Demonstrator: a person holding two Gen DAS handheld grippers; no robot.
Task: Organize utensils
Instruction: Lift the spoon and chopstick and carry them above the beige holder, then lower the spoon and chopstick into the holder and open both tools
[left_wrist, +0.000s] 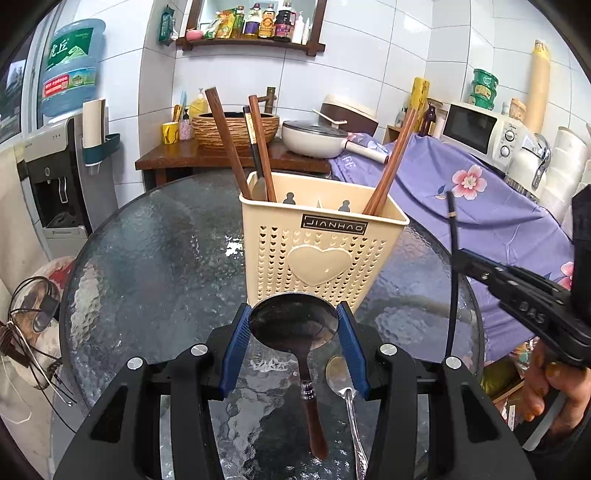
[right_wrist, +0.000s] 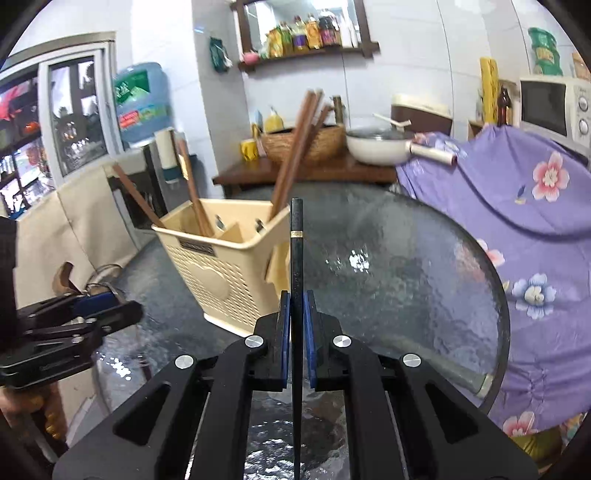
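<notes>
The left gripper (left_wrist: 293, 325) squeezes the round bowl of a dark ladle (left_wrist: 293, 323), its jaws partly open around it. The right gripper (right_wrist: 296, 317) is pinched tight on 1 black chopstick (right_wrist: 296, 236). The cream holder (left_wrist: 321, 236) stands mid-table on the glass table (left_wrist: 155, 258), just beyond the ladle. A silver spoon (left_wrist: 338, 373) lies by the near edge.

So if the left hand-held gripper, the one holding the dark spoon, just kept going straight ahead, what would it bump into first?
Most likely the cream utensil holder, right beyond the left hand-held gripper and its dark spoon; the gap is hard to judge.
</notes>
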